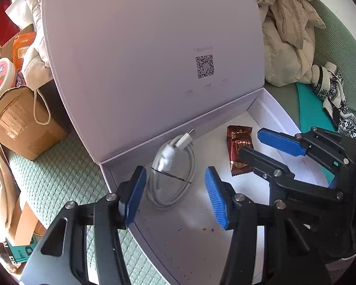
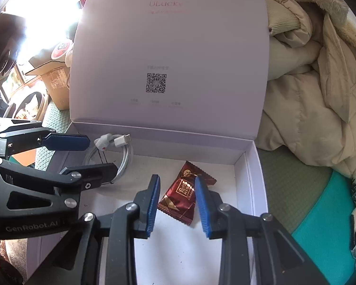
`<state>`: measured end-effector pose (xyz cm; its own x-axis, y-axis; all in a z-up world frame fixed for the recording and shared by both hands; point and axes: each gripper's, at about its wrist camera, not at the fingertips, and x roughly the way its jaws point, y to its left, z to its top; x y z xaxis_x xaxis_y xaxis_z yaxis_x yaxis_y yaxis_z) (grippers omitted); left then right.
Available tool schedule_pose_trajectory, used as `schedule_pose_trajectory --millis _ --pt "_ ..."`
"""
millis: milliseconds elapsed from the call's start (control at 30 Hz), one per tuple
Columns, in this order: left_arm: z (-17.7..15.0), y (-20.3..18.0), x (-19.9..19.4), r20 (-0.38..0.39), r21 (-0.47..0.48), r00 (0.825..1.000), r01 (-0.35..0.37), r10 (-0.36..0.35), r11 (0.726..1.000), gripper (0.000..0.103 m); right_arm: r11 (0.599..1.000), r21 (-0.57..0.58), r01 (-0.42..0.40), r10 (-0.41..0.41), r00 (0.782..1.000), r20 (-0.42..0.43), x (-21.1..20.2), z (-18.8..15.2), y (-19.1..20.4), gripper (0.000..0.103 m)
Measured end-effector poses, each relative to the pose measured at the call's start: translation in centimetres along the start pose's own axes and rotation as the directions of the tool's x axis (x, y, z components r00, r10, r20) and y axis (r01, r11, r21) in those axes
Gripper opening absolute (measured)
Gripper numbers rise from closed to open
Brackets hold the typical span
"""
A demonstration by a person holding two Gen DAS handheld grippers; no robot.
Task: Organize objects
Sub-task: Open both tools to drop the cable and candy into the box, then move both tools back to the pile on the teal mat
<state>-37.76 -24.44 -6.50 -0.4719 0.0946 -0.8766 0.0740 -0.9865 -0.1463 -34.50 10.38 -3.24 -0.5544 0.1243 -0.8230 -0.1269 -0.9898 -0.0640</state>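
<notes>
In the white box (image 2: pixel 251 178), the chocolate packet (image 2: pixel 185 199) lies between the released right hand-held gripper (image 2: pixel 178 204) pads, untouched, long axis toward 1 o'clock; the left hand-held gripper (image 1: pixel 175 197), also released, straddles the coiled cable (image 1: pixel 173 173)

A: The box (image 2: pixel 251 180) looks like matt white card, smooth, its floor speckled with dark crumbs.

B: And the candy wrapper (image 2: pixel 185 197) is glossy foil-like film, dark red with gold print. The cable (image 1: pixel 175 166) is smooth white plastic.

A: The left hand-held gripper (image 1: pixel 175 194) is matt black plastic with shiny metal pins, and its pads (image 1: pixel 216 197) are ribbed blue.

B: The jacket (image 2: pixel 308 90) is soft beige cloth; the cover (image 1: pixel 66 173) beneath is quilted green fabric.
</notes>
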Motion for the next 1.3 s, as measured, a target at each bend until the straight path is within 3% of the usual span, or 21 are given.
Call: schedule_pose_trajectory --millis 367,600,833,1300 --pt "-0.4 -2.8 -2.1 0.039 -0.007 0.999 -0.006 0.006 1.000 0.051 0.999 0.015 0.045 -0.045 0.998 0.033 -3.8 -0.3 -0.7 0.033" --pt "0.2 -2.2 -6.2 0.081 -0.030 0.997 -0.005 0.007 1.000 0.051 0.997 0.024 0.070 -0.072 0.994 0.077 -7.7 -0.7 -1.6 0.033" --pt "-2.5 -1.7 -12.0 0.126 -0.031 0.992 -0.014 0.018 0.999 0.051 0.996 0.022 0.089 -0.091 0.988 0.125 -11.6 -2.0 -1.1 0.035" --pt "-8.2 -5.2 -18.2 0.181 -0.050 0.982 -0.049 0.058 0.998 0.055 0.995 -0.019 0.100 -0.095 0.979 0.181 -18.4 -6.5 0.0 0.037"
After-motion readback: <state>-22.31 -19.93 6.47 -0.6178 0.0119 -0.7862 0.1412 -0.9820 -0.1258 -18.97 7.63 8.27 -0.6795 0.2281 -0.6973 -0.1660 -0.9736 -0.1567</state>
